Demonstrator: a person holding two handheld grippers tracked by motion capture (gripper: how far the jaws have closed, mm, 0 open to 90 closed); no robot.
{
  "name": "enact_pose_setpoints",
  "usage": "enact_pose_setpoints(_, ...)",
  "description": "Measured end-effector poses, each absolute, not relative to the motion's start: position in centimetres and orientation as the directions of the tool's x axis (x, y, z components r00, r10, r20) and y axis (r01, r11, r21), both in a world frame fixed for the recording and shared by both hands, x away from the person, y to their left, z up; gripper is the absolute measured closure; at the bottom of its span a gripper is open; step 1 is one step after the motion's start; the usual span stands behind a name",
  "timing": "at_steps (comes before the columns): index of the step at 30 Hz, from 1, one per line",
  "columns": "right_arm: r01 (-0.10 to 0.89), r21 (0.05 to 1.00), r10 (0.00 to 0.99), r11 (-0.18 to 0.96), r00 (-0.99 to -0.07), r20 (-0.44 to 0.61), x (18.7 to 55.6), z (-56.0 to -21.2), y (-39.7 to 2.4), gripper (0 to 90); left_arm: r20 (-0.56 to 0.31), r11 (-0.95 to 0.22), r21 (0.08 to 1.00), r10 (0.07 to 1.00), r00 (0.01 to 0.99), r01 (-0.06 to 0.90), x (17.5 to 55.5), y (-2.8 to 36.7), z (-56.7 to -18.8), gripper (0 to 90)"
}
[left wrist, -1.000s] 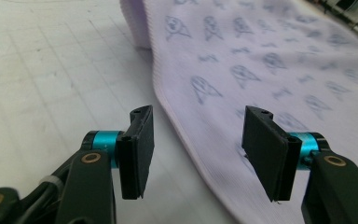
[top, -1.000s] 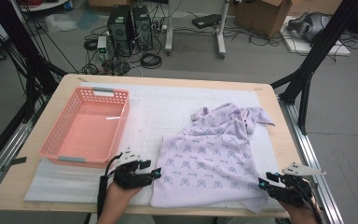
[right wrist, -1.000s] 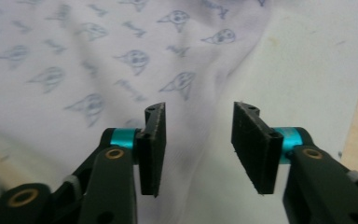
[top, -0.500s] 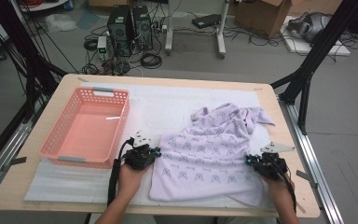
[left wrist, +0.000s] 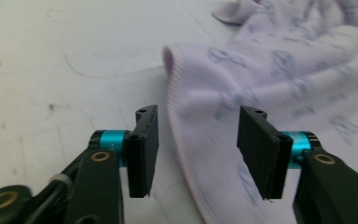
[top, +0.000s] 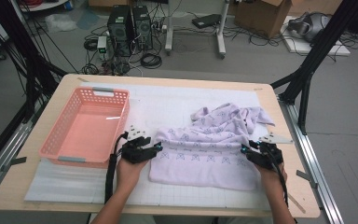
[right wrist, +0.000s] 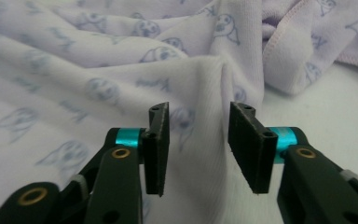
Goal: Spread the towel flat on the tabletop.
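A lilac garment point(top: 205, 149) with a pale blue print lies on the white mat, flat at the front and bunched at the back right. My left gripper point(top: 157, 148) sits at its left edge. In the left gripper view, the left gripper point(left wrist: 199, 114) is open and its jaws have just been opening, with the ribbed hem point(left wrist: 191, 140) lying loose between them. My right gripper point(top: 243, 150) is at the garment's right edge. In the right gripper view, the right gripper point(right wrist: 199, 109) has also just been opening, and a raised fold of cloth point(right wrist: 205, 93) stands between the pads, untouched.
A pink plastic basket point(top: 121, 119) stands empty on the left of the table, close to my left hand. The white mat point(top: 168, 102) covers most of the wooden table. Black frame legs point(top: 303, 79) rise at the right corner. Computer towers point(top: 130, 23) and cables lie on the floor beyond.
Both hands have come forward from the table's front edge to the garment's left and right sides. The garment's near edge now lies farther from the front edge.
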State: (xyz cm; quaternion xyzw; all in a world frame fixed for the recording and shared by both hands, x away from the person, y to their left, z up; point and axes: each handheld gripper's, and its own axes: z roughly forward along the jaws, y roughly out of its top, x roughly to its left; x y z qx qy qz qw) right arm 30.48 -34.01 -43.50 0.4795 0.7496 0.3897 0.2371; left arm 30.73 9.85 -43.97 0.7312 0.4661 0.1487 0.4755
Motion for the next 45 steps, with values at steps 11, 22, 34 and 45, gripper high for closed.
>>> enact_pose_setpoints(11,0.613,0.739,0.879,0.278,-0.472,0.062,23.2,-43.8,-36.7,52.6,-0.27,-0.174,0.792,0.76,0.591,0.585,24.5,11.3,-45.5,48.9)
enact_pose_setpoints(22,0.651,0.697,0.848,0.303,-0.518,0.116,19.5,-44.0,-36.6,87.1,-0.265,-0.201,0.778,0.753,0.602,0.595,20.2,12.1,-45.1,87.1)
enact_pose_setpoints(34,0.665,0.675,0.829,0.321,-0.542,0.14,13.1,-44.1,-39.0,87.3,-0.243,-0.324,0.771,0.646,0.724,0.548,15.5,11.0,-45.6,86.4)
enact_pose_setpoints(45,0.617,0.74,0.865,0.268,-0.492,0.096,16.0,-43.0,-37.9,55.1,-0.239,-0.202,0.839,0.697,0.676,0.505,19.4,11.3,-43.6,44.9)
